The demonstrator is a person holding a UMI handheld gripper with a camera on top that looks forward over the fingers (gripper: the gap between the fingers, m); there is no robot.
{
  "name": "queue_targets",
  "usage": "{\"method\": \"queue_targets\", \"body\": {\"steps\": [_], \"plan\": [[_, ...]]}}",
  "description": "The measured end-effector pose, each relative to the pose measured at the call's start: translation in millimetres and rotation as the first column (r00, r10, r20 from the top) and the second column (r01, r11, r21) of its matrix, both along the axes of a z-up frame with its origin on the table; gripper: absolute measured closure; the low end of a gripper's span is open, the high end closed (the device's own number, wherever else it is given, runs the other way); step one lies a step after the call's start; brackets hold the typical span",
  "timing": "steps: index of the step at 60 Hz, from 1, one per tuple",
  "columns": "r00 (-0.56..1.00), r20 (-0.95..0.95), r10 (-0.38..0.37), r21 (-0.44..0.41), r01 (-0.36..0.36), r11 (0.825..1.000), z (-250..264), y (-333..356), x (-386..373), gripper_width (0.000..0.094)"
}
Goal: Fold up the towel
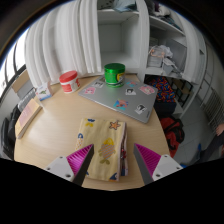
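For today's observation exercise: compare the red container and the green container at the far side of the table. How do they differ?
The green container is a deeper green and stands taller; the red container is red and squatter. The green one stands next to the laptop; the red one stands apart from it, nearer the table's far edge. Both are upright, round, and beyond the towel, which lies between the open tool's fingers.
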State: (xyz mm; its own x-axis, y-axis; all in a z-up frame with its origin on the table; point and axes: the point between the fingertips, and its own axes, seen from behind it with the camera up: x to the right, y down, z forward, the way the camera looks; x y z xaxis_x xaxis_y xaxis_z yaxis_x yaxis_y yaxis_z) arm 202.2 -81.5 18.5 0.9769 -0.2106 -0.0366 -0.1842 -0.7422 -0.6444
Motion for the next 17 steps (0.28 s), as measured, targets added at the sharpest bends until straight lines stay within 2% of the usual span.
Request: {"method": "queue_targets", "body": {"steps": [2,7,17], "plan": [[1.000,-0.026,0.001,0.019,-0.001,1.000,12,-8,-2,0.0123],[0.998,-0.067,-0.017,0.057,0.021,0.998,36,-29,-2,0.0094],[0.986,-0.128,-0.102,0.097,0.115,0.989,75,-84,15,0.0099]]}}
